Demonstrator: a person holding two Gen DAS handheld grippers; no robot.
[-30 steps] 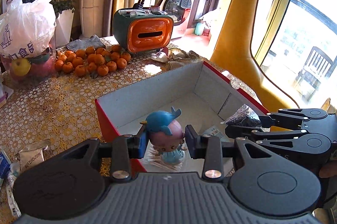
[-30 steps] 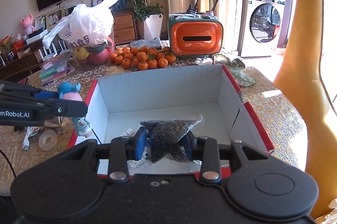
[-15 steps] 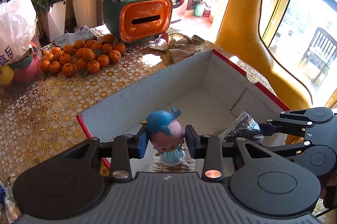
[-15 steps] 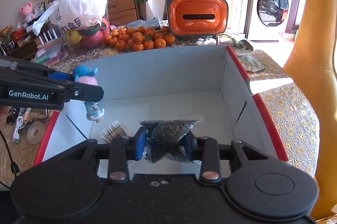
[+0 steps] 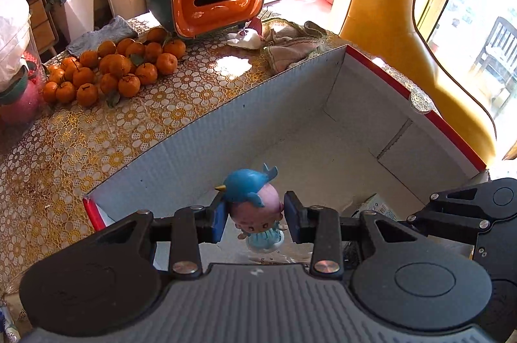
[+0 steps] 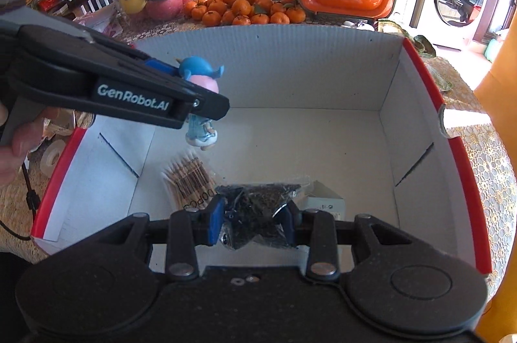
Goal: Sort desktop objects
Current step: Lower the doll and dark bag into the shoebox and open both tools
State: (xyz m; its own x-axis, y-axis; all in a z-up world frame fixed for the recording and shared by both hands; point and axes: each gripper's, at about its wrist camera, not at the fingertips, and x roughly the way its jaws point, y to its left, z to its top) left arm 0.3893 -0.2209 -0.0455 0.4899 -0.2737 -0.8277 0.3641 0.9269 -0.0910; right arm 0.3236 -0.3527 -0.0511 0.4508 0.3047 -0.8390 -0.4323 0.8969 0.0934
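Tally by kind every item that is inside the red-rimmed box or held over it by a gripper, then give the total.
Toy figure, held in left gripper: 1
Clear bag of dark bits, held in right gripper: 1
Bundle of wooden sticks: 1
Small white carton: 1
Total: 4

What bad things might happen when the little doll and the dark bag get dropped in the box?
1. The doll, held above the box floor by the left gripper, might tip over or bounce when released.
2. The dark bag in the right gripper could land on the stick bundle or small white carton and cover them.
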